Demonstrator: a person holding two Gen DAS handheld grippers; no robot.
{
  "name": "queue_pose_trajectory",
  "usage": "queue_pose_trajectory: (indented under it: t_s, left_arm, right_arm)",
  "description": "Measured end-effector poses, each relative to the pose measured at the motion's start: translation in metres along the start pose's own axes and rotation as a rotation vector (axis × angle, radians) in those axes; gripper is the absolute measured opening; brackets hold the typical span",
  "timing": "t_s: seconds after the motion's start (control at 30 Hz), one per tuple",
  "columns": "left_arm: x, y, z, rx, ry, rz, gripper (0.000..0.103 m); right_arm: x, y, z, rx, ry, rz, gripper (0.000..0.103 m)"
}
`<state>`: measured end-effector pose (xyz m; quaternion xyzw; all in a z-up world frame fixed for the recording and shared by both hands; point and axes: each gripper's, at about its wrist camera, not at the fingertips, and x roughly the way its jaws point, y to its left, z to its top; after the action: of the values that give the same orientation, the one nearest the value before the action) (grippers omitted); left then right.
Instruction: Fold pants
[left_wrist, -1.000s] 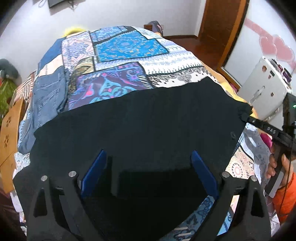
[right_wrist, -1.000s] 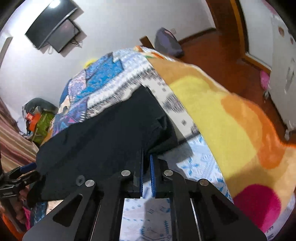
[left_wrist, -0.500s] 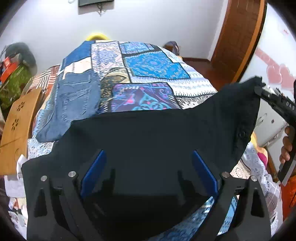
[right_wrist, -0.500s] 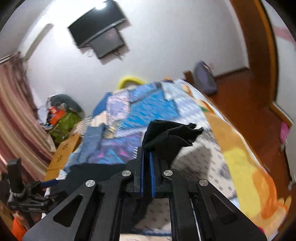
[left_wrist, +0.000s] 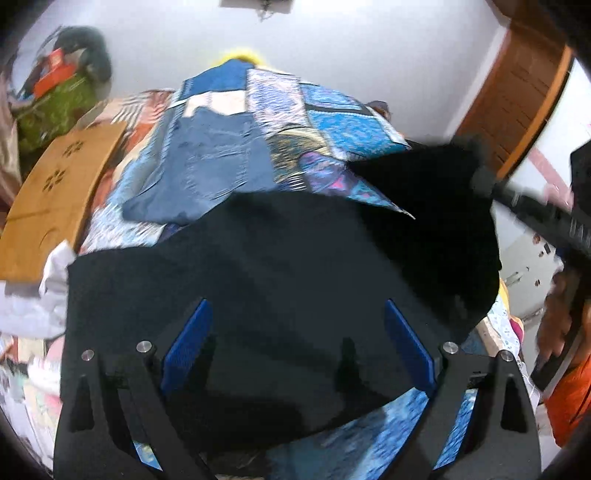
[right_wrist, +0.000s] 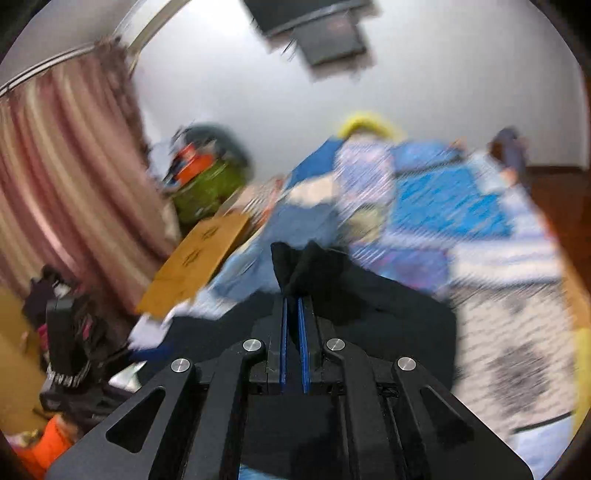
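Black pants (left_wrist: 258, 266) lie spread on the patchwork quilt (left_wrist: 332, 118) of a bed. My left gripper (left_wrist: 295, 332) hovers over their near part, open, its blue pads (left_wrist: 188, 339) wide apart with only flat cloth below. My right gripper (left_wrist: 484, 181) comes in from the right, shut on a corner of the pants and holding it up, so a black flap (left_wrist: 443, 206) hangs over the rest. In the right wrist view the right gripper (right_wrist: 293, 306) has its jaws pressed together on that bunched corner (right_wrist: 310, 266), and the pants (right_wrist: 388, 317) trail below.
Blue jeans (left_wrist: 207, 166) lie flat on the quilt beyond the pants. A wooden board (left_wrist: 55, 192) and a green bag (left_wrist: 55, 107) stand left of the bed. A white cabinet (left_wrist: 528, 266) and a brown door (left_wrist: 517, 92) are at the right. A hand (left_wrist: 554, 314) holds the right gripper.
The right gripper lifted the pants' right corner off the bed and swung it up and leftward over the pants. The left gripper moved leftward along the bed, still open.
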<state>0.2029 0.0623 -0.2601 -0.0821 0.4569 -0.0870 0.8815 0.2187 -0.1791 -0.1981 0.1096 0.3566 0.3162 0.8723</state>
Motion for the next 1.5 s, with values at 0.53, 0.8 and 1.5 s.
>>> queue_pose_trajectory:
  t_s: [0.53, 0.8, 1.5]
  left_arm:
    - [-0.002, 0.03, -0.024, -0.082, 0.022, 0.037, 0.095]
    - [-0.003, 0.026, -0.024, -0.076, 0.01, 0.056, 0.095]
    - [-0.017, 0.037, -0.03, -0.092, -0.018, 0.059, 0.095]
  right_arm:
    - [0.062, 0.031, -0.07, -0.155, 0.294, -0.01, 0.013]
    - [0.082, 0.051, -0.066, -0.302, 0.271, -0.086, 0.046]
    - [0.053, 0.041, -0.027, -0.201, 0.206, -0.004, 0.011]
